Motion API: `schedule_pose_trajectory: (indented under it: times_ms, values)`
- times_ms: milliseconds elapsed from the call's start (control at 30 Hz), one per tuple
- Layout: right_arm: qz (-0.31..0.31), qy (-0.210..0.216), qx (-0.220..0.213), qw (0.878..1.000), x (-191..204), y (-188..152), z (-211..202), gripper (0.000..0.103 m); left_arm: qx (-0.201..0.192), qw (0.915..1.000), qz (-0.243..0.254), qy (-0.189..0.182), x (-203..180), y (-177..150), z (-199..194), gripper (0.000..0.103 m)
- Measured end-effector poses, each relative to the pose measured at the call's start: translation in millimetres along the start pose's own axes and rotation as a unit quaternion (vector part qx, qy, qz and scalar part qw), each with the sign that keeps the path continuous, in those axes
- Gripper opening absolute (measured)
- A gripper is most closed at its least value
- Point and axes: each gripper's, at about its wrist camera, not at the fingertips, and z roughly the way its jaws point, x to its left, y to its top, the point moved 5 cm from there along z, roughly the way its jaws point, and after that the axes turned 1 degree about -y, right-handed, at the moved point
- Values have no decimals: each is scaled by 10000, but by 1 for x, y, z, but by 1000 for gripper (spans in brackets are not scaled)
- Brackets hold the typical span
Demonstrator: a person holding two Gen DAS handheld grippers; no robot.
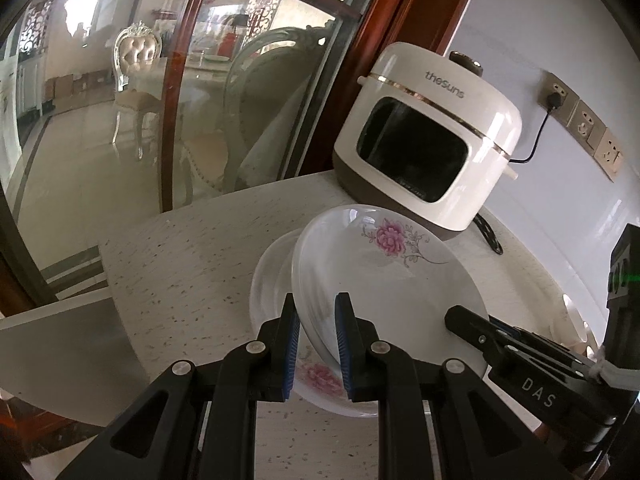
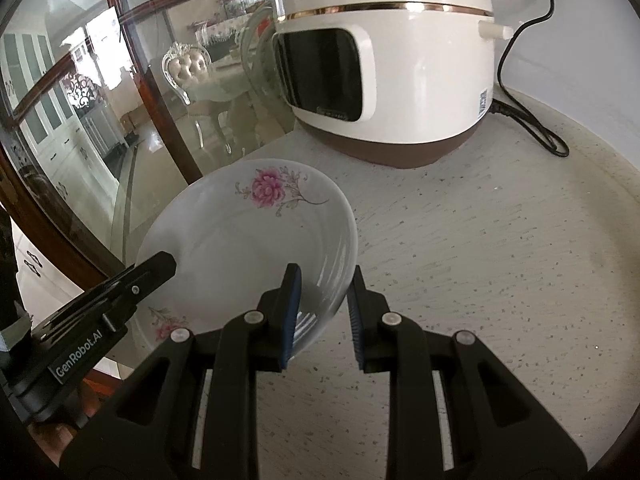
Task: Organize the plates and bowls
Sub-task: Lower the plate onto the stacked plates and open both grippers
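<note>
A white plate with a pink flower [image 1: 380,280] [image 2: 240,232] hangs tilted just above a second flowered plate [image 1: 272,280] [image 2: 160,328] that lies on the speckled counter [image 1: 180,272] [image 2: 480,260]. My left gripper [image 1: 317,306] is shut on the upper plate's near left rim. My right gripper [image 2: 326,280] is shut on its right rim. Each gripper also shows in the other's view: the right gripper [image 1: 464,318] at the plate's right edge, the left gripper [image 2: 160,266] at its left edge. The lower plate is mostly hidden under the held one.
A white rice cooker [image 1: 432,120] [image 2: 400,60] stands just behind the plates, its black cord [image 1: 536,140] [image 2: 536,128] running to wall sockets [image 1: 584,120]. A wood-framed glass door [image 1: 120,120] [image 2: 100,120] borders the counter on the left.
</note>
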Motion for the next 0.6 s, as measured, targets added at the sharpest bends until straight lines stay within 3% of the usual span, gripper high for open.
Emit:
schedule_pose_trajectory:
  times_ms: [467,600]
  values:
    - [-68,12,113,9999,3,1,7,27,43,9999,27,94,8,0,1,19]
    - [-102,9,101,9999,4,1,7,29,26,10000,23,83,5,-2,0,26]
